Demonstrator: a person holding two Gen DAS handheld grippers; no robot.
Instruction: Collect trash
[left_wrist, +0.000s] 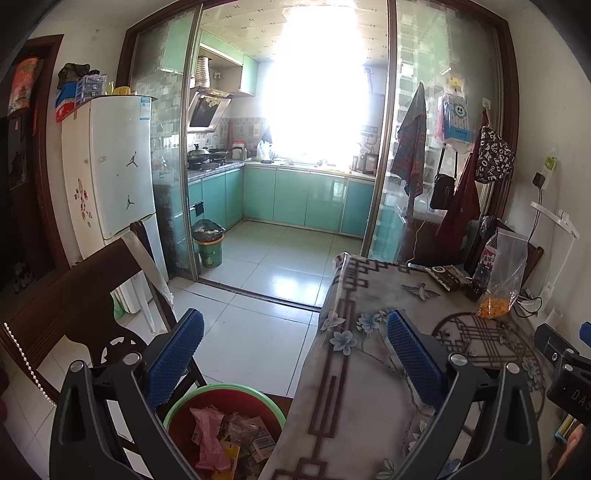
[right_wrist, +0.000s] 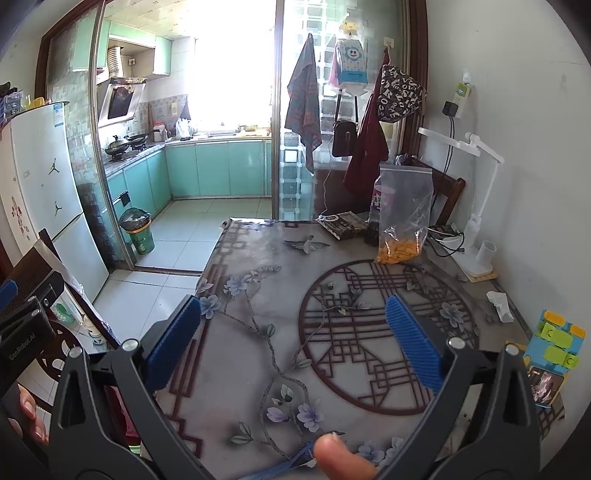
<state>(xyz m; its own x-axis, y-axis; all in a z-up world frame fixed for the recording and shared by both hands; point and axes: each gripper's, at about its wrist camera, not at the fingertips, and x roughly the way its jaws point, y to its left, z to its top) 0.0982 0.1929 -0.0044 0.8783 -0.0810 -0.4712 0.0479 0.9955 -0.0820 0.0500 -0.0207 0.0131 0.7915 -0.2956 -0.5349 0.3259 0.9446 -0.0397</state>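
My left gripper (left_wrist: 295, 350) is open and empty, held over the table's left edge, above a green-rimmed red bin (left_wrist: 225, 417) that holds wrappers and a pink bag. My right gripper (right_wrist: 295, 336) is open and empty above the patterned table (right_wrist: 258, 314). On the table lie a crumpled white tissue (right_wrist: 499, 303) at the right, a dark snack packet (right_wrist: 341, 224) at the far end, a zip bag of orange snacks (right_wrist: 404, 218) and a dark bottle (right_wrist: 376, 218) behind it. The packet (left_wrist: 445, 277) and the zip bag (left_wrist: 502, 277) also show in the left wrist view.
A wooden chair (left_wrist: 74, 306) stands left of the table beside a white fridge (left_wrist: 114, 166). A second bin (left_wrist: 208, 245) stands in the kitchen doorway. A white desk lamp (right_wrist: 480, 206), cables and a colourful toy (right_wrist: 554, 343) sit along the table's right side by the wall.
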